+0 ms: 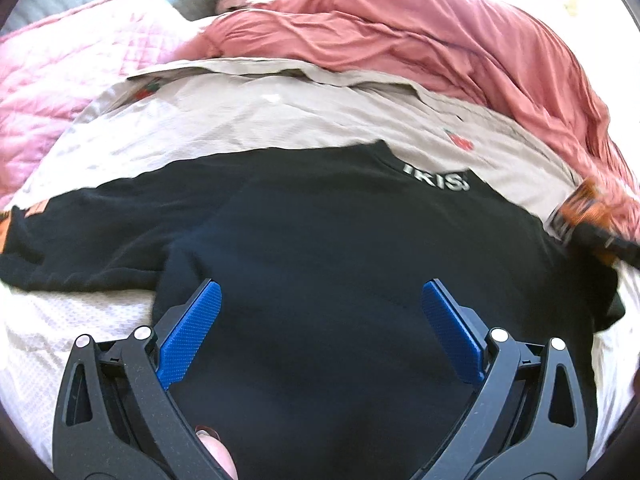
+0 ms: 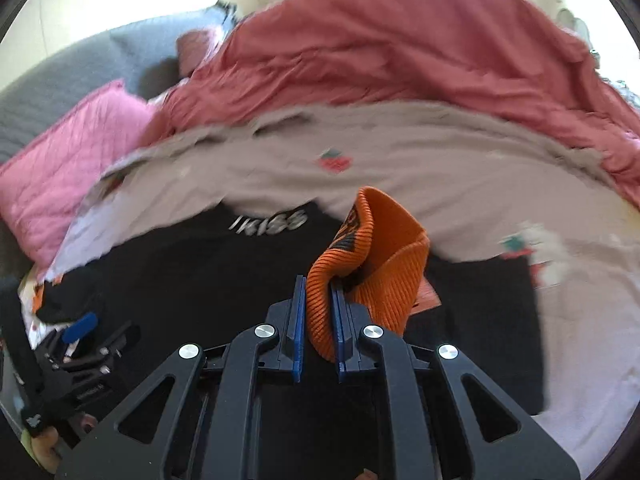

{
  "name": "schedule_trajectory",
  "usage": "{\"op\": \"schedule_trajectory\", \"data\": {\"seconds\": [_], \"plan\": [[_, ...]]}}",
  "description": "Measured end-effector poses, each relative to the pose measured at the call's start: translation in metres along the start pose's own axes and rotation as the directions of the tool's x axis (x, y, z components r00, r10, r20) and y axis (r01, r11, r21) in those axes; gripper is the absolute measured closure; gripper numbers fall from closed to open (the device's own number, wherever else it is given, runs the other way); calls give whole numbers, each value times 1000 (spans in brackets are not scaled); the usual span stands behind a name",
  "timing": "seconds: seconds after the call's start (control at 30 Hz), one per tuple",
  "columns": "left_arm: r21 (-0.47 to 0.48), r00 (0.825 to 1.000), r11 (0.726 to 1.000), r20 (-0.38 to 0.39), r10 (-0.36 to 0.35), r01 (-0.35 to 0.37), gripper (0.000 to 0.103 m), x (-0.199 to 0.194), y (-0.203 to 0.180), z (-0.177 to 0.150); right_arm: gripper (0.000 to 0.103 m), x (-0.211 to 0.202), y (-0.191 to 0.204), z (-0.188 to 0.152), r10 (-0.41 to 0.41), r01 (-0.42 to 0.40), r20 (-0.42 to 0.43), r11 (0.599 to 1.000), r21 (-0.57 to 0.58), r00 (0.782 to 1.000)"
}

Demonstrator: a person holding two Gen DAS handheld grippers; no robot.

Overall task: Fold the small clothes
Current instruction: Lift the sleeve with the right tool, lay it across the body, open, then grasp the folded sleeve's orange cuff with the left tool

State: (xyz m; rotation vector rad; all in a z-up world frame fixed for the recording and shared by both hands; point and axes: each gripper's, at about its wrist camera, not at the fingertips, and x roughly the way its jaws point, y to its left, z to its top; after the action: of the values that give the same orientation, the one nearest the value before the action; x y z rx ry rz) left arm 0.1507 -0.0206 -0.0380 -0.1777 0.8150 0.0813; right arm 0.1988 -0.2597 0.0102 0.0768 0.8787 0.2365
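Observation:
A black sweatshirt (image 1: 320, 248) with grey lettering at the neck lies flat on a beige sheet; it also shows in the right wrist view (image 2: 192, 272). My left gripper (image 1: 322, 300) is open and empty, low over the garment's lower body. My right gripper (image 2: 318, 292) is shut on the orange ribbed cuff (image 2: 376, 264) of the right sleeve and holds it lifted above the black body. That cuff shows at the right edge of the left wrist view (image 1: 580, 208). The left gripper's blue pad shows at the lower left of the right wrist view (image 2: 80, 326).
A beige sheet with strawberry prints (image 1: 260, 120) covers the bed. A rumpled dusty-red duvet (image 1: 440, 40) is piled behind it. A pink quilted pillow (image 1: 60, 80) lies at the left, with a grey headboard (image 2: 80, 64) behind.

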Motion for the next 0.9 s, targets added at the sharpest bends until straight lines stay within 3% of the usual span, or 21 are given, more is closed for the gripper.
{"op": "schedule_trajectory", "data": {"seconds": [0.13, 0.17, 0.23, 0.33, 0.4, 0.5, 0.6, 0.7, 0.77, 0.87, 0.9], "plan": [[-47, 1000, 999, 5, 6, -6, 9, 0, 14, 2, 87, 13, 29, -12, 65, -66, -36, 998, -21, 997], [-54, 1000, 999, 5, 2, -2, 9, 1, 16, 2, 81, 11, 35, -13, 78, -79, -34, 996, -33, 996], [-60, 1000, 998, 3, -3, 3, 9, 1, 17, 2, 70, 2, 46, -14, 109, -110, -16, 991, -74, 994], [-50, 1000, 999, 4, -14, 14, 9, 0, 13, 1, 65, -20, 43, -14, 127, -123, 31, 988, -91, 991], [-43, 999, 998, -2, -45, 45, 9, 1, 8, 1, 58, -32, 26, -14, 100, -97, 54, 994, -50, 994], [-6, 993, 993, -27, -116, 116, 9, 0, -14, 3, 57, -43, -13, -20, -28, 29, 66, 1000, -2, 997], [43, 972, 973, -81, -221, 225, 11, -1, -50, 7, 57, -44, -45, -29, -138, 136, 41, 990, 30, 990], [93, 942, 945, -159, -296, 312, 30, 7, -88, 15, 52, -45, -71, -39, -183, 181, 19, 980, 82, 983], [93, 929, 937, -196, -313, 336, 42, 18, -105, 18, 52, -46, -84, -45, -194, 191, 10, 974, 119, 981], [59, 916, 937, -237, -323, 345, 43, 40, -118, 21, 49, -48, -92, -51, -192, 188, 13, 971, 150, 981], [33, 903, 931, -260, -342, 363, 44, 47, -121, 20, 46, -50, -93, -53, -193, 188, 15, 970, 155, 981]]}}
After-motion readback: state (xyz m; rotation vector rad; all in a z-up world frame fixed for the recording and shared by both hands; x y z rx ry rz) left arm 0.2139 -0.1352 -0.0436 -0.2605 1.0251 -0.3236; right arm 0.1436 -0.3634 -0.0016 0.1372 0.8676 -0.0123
